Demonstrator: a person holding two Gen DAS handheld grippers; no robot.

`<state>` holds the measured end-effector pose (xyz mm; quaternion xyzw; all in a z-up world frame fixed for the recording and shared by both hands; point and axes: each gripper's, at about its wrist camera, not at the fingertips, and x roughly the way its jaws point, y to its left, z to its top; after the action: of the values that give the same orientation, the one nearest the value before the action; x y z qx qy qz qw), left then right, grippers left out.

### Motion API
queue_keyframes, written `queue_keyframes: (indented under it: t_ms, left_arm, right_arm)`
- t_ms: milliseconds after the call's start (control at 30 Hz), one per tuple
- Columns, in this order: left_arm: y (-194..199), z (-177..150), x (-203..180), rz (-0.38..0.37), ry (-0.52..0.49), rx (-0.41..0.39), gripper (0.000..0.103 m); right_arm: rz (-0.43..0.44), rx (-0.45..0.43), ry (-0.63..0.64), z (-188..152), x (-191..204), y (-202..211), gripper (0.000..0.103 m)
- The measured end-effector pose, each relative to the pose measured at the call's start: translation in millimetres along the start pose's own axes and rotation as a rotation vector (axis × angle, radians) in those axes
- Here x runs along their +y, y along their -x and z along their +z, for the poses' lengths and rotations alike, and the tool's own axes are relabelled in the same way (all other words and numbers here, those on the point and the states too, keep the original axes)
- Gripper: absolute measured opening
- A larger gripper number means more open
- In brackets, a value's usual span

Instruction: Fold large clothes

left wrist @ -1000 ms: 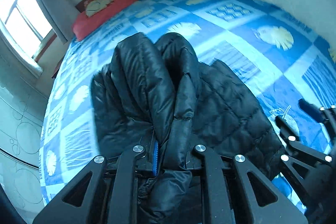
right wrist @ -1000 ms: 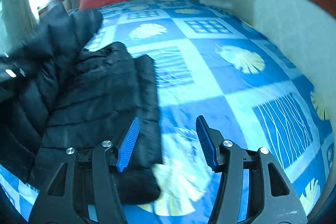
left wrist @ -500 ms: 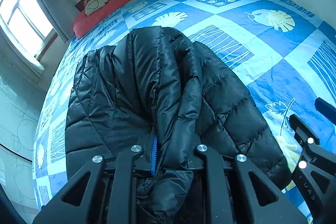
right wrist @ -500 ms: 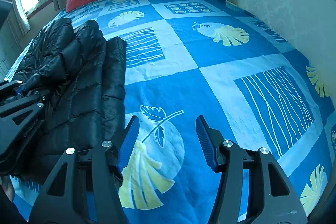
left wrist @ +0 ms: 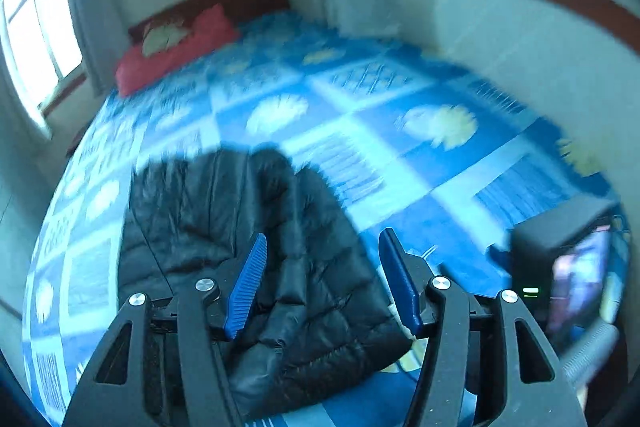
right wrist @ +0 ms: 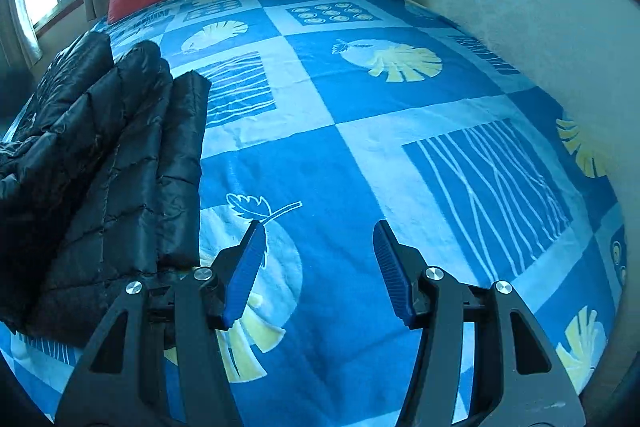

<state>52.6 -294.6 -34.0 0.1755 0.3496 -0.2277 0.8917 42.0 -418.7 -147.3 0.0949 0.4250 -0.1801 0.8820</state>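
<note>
Left gripper we are holding wide, gripping nothing, over black quilted puffer jacket | right gripper also gaping, hovering over blue leaf-patterned bedspread | jacket lying bunched in 1 rough fold, neatening left, we judge | no readable writing.

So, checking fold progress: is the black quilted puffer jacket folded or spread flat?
Folded. The black quilted puffer jacket lies doubled over itself in layers on the blue patterned bedspread, with neither gripper holding it.
</note>
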Motion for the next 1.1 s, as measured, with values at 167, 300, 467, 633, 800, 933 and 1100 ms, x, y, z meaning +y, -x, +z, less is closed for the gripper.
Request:
queue_keyframes:
  t_ms: [167, 300, 467, 633, 800, 933, 1100]
  left_arm:
    - [44, 6, 63, -0.002, 0.094, -0.103, 0.069]
    - [41, -14, 140, 0.141, 0.164, -0.102, 0.07]
    - [11, -68, 229, 0.257, 0.306, 0.013, 0.07]
    - [-17, -125, 274, 0.281, 0.428, 0.118, 0.07]
    - [-35, -151, 278, 0.229, 0.454, 0.162, 0.07]
    - [-42, -153, 271, 0.19, 0.449, 0.166, 0.07]
    - [-48, -146, 265, 0.144, 0.448, 0.156, 0.07]
  right_arm:
    - [0.036, -0.05, 0.013, 19, 17, 25, 0.058]
    - [0.089, -0.094, 0.044, 40, 49, 42, 0.065]
    - [0.21, -0.093, 0.059, 64, 96, 50, 0.065]
    - [0.279, -0.04, 0.071, 77, 138, 39, 0.08]
    - [0.238, 0.061, 0.106, 68, 162, 14, 0.081]
    - [0.3, 0.104, 0.096, 60, 163, 6, 0.052]
    - [0.315, 0.078, 0.15, 61, 160, 12, 0.02]
